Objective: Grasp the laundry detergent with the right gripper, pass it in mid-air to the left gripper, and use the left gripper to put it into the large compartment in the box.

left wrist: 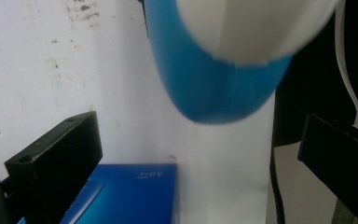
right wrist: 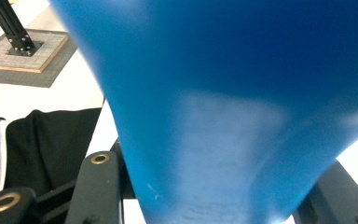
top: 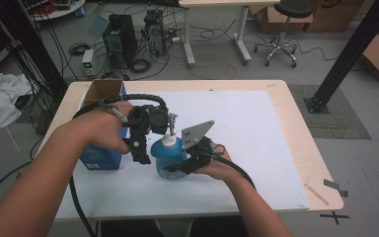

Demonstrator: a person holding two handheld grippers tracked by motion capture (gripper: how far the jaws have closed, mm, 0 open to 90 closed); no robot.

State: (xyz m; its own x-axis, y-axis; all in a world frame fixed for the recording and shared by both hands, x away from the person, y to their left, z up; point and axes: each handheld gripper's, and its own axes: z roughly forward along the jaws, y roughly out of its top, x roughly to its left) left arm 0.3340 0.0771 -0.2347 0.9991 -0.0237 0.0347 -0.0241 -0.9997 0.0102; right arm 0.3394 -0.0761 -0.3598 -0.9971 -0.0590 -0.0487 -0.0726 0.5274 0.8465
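A blue plastic bottle (top: pixel 171 157) with a white cap (top: pixel 168 141) stands tilted on the white mat (top: pixel 246 148), near its middle. My right gripper (top: pixel 180 165) comes in from the right and is shut on the bottle's body; in the right gripper view the blue bottle (right wrist: pixel 223 107) sits between the two black jaws, right gripper (right wrist: pixel 214 186). My left gripper (top: pixel 153 140) hangs just left of the cap, pointing down. Its jaws stand wide apart with nothing between them, left gripper (left wrist: pixel 198 128); the bottle (left wrist: pixel 214 88) and its white cap (left wrist: pixel 256 28) lie beyond the tips.
A blue box (top: pixel 101 157) lies on the mat under my left hand, also seen as the blue box (left wrist: pixel 126 196). An open cardboard box (top: pixel 103 91) sits at the table's back left. The wooden table's edge (top: pixel 303 143) runs along the right.
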